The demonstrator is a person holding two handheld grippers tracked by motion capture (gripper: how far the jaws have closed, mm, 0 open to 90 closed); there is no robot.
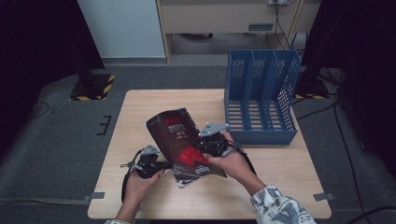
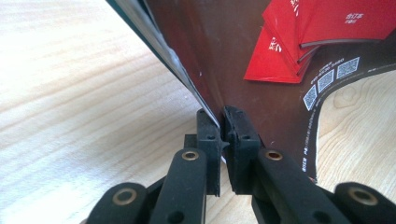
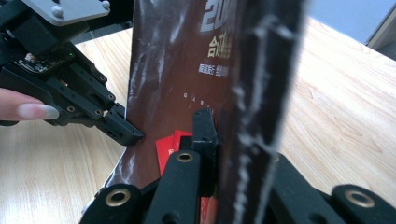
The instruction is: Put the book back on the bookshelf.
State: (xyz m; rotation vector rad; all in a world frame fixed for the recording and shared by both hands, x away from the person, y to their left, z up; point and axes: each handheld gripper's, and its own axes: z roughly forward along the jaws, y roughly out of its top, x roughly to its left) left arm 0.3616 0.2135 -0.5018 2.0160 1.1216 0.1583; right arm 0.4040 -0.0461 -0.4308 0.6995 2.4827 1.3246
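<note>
The left gripper (image 2: 221, 126) has its jaws pinched on the lower edge of a dark brown magazine (image 2: 224, 56), and in the right gripper view the right gripper (image 3: 219, 135) clamps the magazine's opposite edge between its own jaws. Held between the two grippers, the magazine stands tilted just above the wooden surface (image 1: 140, 112), near its front middle, its cover with red print facing up. Farther back on the right stands a blue file rack (image 1: 261, 98), well apart from the magazine.
</note>
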